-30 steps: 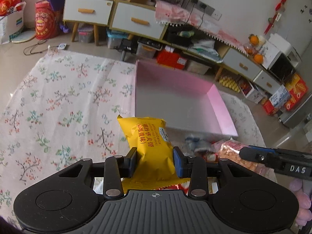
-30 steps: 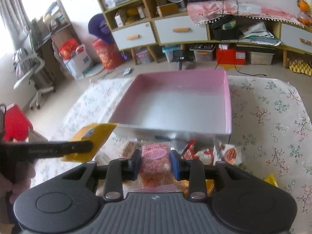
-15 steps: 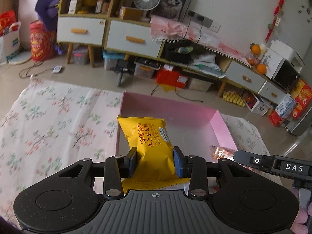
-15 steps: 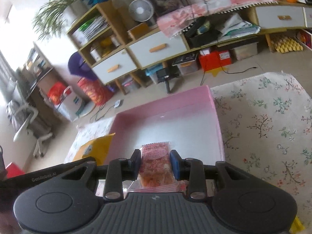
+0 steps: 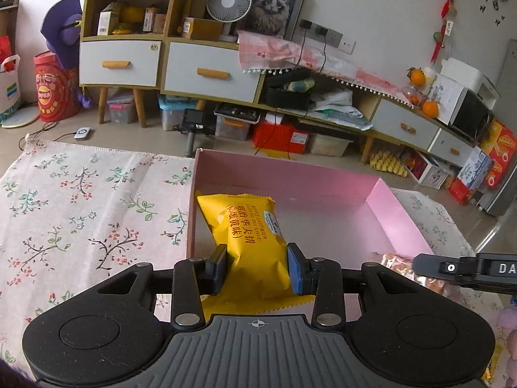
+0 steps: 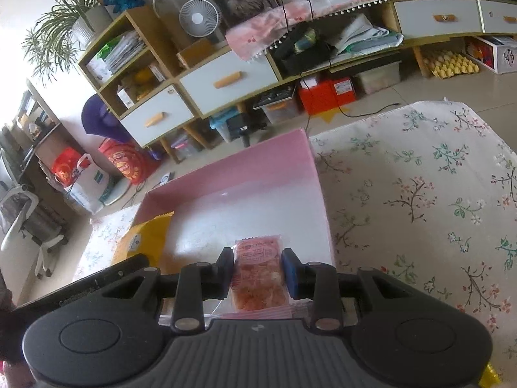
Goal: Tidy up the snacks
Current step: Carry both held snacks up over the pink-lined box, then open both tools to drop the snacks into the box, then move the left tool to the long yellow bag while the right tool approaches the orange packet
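My left gripper (image 5: 256,268) is shut on a yellow snack packet (image 5: 248,236) with red lettering, held over the left near corner of the pink box (image 5: 400,223). The right gripper (image 6: 257,271) is shut on a clear packet of orange-red snacks (image 6: 258,271), hanging over the box's (image 6: 284,158) right near part. From the left wrist view the other gripper's black finger (image 5: 465,268) and its orange packet (image 5: 395,263) show at the right. The yellow packet (image 6: 145,239) also appears at the left of the right wrist view.
A floral cloth (image 5: 80,207) covers the surface around the box. Beyond it stand a low cabinet with grey drawers (image 5: 206,71), a small fan (image 5: 228,1), storage bins and a red bag (image 5: 48,87) on the floor. An office chair (image 6: 19,213) stands far left.
Both grippers moved forward from above the loose snacks in front of the box to over its inside, each still holding its packet. The snack pile has dropped out of view.
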Demonstrator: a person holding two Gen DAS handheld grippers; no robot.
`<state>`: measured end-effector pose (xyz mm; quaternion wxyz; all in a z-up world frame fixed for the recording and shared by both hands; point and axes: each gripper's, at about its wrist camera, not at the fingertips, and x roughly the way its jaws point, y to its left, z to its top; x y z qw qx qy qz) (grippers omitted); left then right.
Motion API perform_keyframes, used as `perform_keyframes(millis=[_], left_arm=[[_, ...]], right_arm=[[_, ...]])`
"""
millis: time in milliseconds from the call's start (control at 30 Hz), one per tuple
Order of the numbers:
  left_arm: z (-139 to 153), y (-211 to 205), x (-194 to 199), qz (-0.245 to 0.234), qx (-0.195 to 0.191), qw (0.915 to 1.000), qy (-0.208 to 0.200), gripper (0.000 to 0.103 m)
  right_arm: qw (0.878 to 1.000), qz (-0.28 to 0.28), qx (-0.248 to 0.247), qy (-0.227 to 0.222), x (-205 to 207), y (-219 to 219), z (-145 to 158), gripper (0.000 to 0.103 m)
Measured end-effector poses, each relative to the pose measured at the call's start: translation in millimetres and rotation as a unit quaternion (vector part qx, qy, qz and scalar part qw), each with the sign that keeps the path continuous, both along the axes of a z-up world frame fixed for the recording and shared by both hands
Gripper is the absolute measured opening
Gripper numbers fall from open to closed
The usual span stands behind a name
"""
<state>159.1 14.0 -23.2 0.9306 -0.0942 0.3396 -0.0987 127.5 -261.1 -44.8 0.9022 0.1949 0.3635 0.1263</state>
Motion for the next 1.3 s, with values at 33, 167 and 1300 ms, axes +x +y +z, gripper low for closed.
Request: perform_keyframes(millis=[33,167,1300], left_arm=[[-1,1,1,-0.001,-0.002,1.0000,0.000,0.035],[-3,3,4,-0.001,-0.009,1.0000,0.003,0.044],[41,12,-98,-0.043,0.034,0.9959,0.071,0.098]], right_arm=[[1.000,0.000,0.000,-0.001,0,0,0,0.015],[1.000,-0.002,0.006,-0.002,1,-2,2,0.032],[0.996,0.058,-0.070,-0.011,-81,3,40,0.081]])
